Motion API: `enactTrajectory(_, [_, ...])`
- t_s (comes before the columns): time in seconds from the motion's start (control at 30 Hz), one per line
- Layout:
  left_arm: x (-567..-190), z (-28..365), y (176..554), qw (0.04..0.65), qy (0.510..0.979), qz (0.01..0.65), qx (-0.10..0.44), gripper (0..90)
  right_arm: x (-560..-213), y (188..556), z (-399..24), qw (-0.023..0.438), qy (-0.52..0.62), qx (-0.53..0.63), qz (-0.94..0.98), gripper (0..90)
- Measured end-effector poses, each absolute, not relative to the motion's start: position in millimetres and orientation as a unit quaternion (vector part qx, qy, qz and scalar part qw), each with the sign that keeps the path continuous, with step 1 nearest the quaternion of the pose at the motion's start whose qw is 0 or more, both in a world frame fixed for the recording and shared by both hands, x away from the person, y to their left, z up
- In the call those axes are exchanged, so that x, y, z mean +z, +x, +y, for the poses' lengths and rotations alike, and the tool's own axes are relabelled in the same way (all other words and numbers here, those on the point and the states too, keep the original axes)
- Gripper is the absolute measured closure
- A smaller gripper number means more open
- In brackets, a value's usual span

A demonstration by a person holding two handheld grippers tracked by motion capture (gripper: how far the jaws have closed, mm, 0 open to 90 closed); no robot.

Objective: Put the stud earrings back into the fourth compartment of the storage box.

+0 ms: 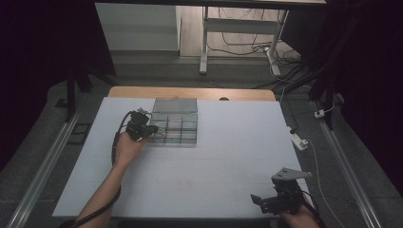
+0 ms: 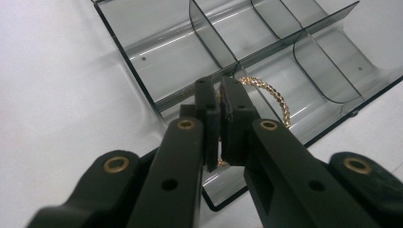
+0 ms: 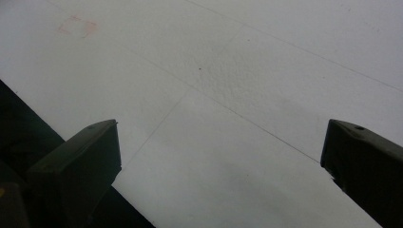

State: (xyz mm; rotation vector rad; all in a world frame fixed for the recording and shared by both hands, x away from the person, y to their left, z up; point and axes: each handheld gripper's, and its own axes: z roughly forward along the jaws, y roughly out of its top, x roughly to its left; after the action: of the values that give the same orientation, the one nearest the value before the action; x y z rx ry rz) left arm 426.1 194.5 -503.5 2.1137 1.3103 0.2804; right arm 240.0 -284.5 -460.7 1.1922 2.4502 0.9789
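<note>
A clear grey compartment box point(image 1: 174, 127) lies open on the white table, its lid point(image 1: 175, 105) folded back. My left gripper point(image 1: 153, 129) reaches into its left side. In the left gripper view the box point(image 2: 142, 57) has several empty compartments, and my left gripper point(image 2: 219, 97) is shut on a gold beaded bracelet point(image 2: 273, 97) that loops out over a near compartment. My right gripper point(image 1: 259, 199) rests near the table's front right edge. The right gripper view has its jaws standing wide open over bare white table point(image 3: 228, 85).
The white table surface point(image 1: 228, 156) has a wooden strip point(image 1: 190, 92) at its far edge. A faint red square mark point(image 3: 76, 26) is drawn on the table. Cables and a power strip point(image 1: 299, 141) lie on the floor at right. A desk frame point(image 1: 204, 42) stands beyond.
</note>
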Motion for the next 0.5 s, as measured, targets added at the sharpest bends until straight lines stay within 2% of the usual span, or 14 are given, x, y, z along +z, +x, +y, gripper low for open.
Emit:
enactTrajectory(0.3, [-508.2,195.2,427.6,0.308,0.805,0.497,0.097,84.8,-460.7,239.9,-284.5,0.123,0.408,0.336,0.84,0.0])
enactTrajectory(0.37, [-507.8,195.4,427.5,0.311,0.804,0.498,0.096,79.5,-460.7,239.9,-284.5,0.122,0.408,0.336,0.84,0.0])
enactTrajectory(0.5, [-505.2,196.4,427.1,0.322,0.8,0.499,0.088,75.2,-460.7,239.8,-284.7,0.123,0.408,0.337,0.84,0.0])
